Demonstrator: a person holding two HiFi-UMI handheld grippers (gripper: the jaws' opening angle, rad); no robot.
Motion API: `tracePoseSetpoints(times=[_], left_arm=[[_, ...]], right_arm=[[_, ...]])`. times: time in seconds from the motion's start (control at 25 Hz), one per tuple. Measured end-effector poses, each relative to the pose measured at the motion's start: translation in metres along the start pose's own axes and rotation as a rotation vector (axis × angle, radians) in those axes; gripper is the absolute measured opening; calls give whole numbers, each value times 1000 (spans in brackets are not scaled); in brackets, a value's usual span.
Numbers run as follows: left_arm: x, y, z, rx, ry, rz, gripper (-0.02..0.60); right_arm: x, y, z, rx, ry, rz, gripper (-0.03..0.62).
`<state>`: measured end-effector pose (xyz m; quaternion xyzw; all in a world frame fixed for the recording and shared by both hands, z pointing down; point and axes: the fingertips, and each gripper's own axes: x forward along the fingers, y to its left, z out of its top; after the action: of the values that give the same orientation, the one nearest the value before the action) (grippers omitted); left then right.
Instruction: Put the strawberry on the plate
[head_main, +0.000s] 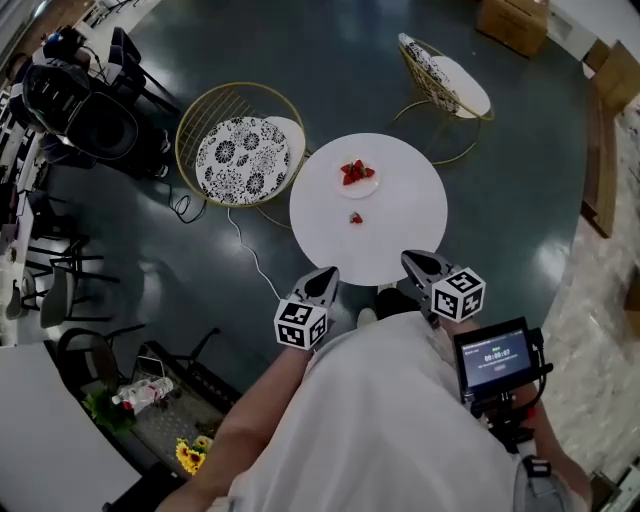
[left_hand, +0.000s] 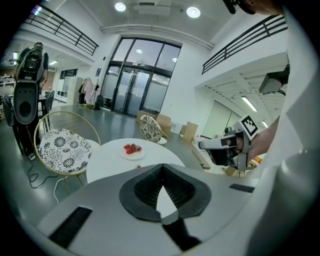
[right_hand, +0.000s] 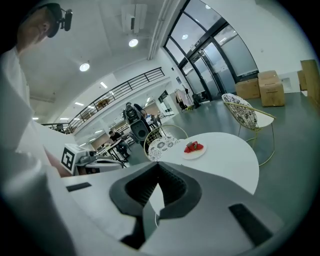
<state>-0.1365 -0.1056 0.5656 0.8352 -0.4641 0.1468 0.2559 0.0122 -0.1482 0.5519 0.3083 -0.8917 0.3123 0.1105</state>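
A round white table (head_main: 400, 215) holds a small white plate (head_main: 369, 186) with a few red strawberries (head_main: 354, 172) on it. One loose strawberry (head_main: 356, 218) lies on the table nearer to me, apart from the plate. My left gripper (head_main: 322, 284) hovers at the table's near edge, shut and holding nothing. My right gripper (head_main: 420, 264) hangs beside it over the same edge, jaws together and bare. The left gripper view shows the plate (left_hand: 132, 152) ahead, beyond the left gripper (left_hand: 161, 189). In the right gripper view, the plate (right_hand: 194, 150) lies past the right gripper (right_hand: 156, 194).
A gold wire chair with a patterned cushion (head_main: 240, 152) stands left of the table, and another chair (head_main: 446, 78) behind it on the right. Black camera gear (head_main: 80, 105) is at the far left, cardboard boxes (head_main: 512, 20) at the back. A white cable (head_main: 250, 250) lies on the floor.
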Motion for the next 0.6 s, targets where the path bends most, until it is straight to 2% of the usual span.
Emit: tracePoseSetpoints(times=[0.6], left_arm=[[78,16,0,2,116,-32,6]], right_arm=[[44,-51,10,19,89,40,8]])
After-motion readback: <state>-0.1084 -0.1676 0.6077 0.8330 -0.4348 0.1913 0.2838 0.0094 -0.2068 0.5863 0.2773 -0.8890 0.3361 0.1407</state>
